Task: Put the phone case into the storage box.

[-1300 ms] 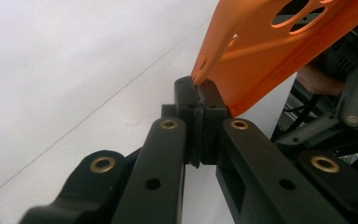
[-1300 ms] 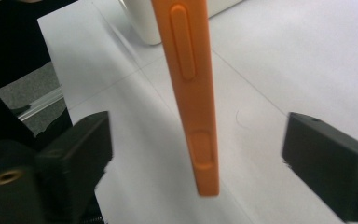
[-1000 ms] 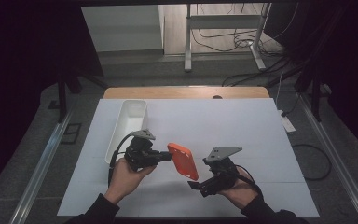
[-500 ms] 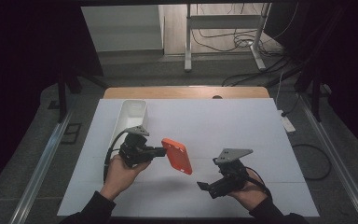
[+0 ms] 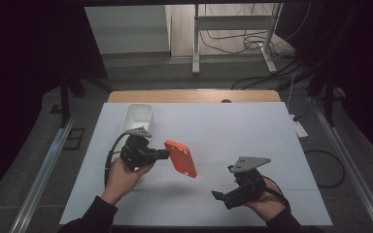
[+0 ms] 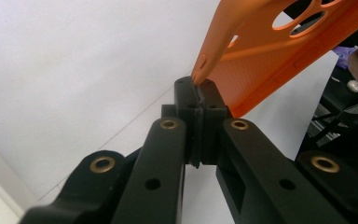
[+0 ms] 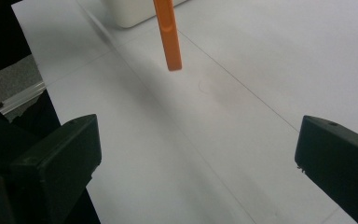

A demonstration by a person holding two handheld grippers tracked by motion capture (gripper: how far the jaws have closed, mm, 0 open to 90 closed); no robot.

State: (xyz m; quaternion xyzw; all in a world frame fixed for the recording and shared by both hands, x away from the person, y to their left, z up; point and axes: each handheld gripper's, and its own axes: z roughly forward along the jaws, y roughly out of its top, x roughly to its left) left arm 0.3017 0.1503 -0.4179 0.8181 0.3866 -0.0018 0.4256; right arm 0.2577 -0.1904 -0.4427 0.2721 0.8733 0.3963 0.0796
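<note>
Two grippers are held above a white table [image 5: 252, 131], one in each hand of the person. An orange phone case [image 5: 180, 158] is clamped at its edge by the left gripper [image 5: 163, 154], whose jaws are pressed fully together on the thin rim of the case, as is seen closely in the left gripper view [image 6: 196, 88]. The case [image 6: 279, 51] is held up in the air, tilted, and it extends from the jaw tips toward the middle of the table; oval openings are seen in its surface. A faint shadow is cast on the table below it. The right gripper [image 5: 219, 196] is held well apart from the case, nearer to the person's side and to the right, and its jaws are spread wide with nothing between them. In the right gripper view the case [image 7: 168, 35] is seen edge-on, hanging farther off between the two wide jaws and not touched by them. A white rectangular bin [image 5: 137, 118] is placed on the table beyond the left hand [image 5: 126, 174], near the far left part of the white surface.
</note>
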